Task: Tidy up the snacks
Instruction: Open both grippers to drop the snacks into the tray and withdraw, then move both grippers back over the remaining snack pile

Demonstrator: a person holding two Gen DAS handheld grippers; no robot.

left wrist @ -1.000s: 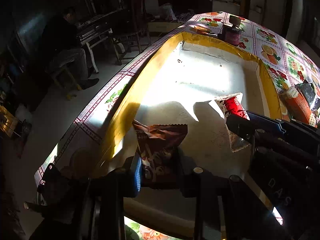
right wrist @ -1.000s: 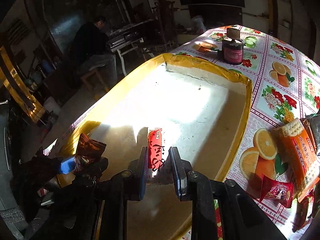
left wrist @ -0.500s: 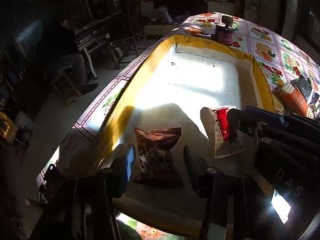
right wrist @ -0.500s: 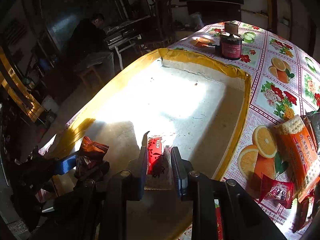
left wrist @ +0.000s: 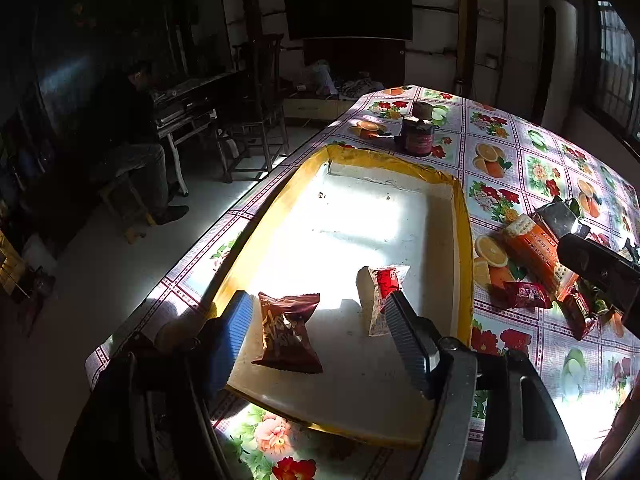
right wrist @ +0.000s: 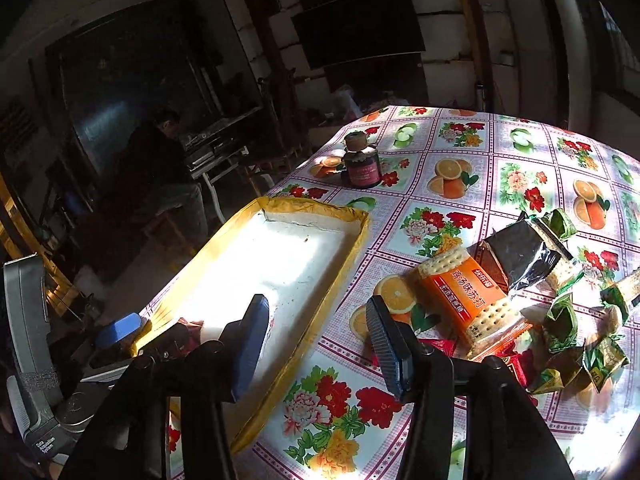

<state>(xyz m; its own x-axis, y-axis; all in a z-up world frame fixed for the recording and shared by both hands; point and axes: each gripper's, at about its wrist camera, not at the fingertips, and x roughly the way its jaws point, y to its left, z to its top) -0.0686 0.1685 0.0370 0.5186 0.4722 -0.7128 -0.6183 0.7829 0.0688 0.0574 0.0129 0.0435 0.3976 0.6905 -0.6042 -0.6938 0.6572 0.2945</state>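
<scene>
A white tray with a yellow rim (left wrist: 464, 216) (right wrist: 352, 248) lies on the flowered tablecloth. In it lie a brown snack packet (left wrist: 286, 328) and a red-and-white packet (left wrist: 384, 292). My left gripper (left wrist: 320, 340) is open and empty, raised over the tray's near end, its jaws either side of the brown packet. My right gripper (right wrist: 316, 344) is open and empty above the tray's right rim. To its right lie an orange cracker pack (right wrist: 468, 300) (left wrist: 536, 252), a dark foil pack (right wrist: 516, 256), small red packets (left wrist: 524, 294) and green wrapped sweets (right wrist: 568, 328).
A dark jar with a cork lid (right wrist: 362, 166) (left wrist: 418, 132) stands beyond the tray's far end. A person sits at a bench (left wrist: 136, 136) off the table's left side. Chairs stand on the floor behind.
Both grippers opened and let go of their packets, which now lie in the tray. Both pulled back and up; the right one swung right toward the loose snacks.
</scene>
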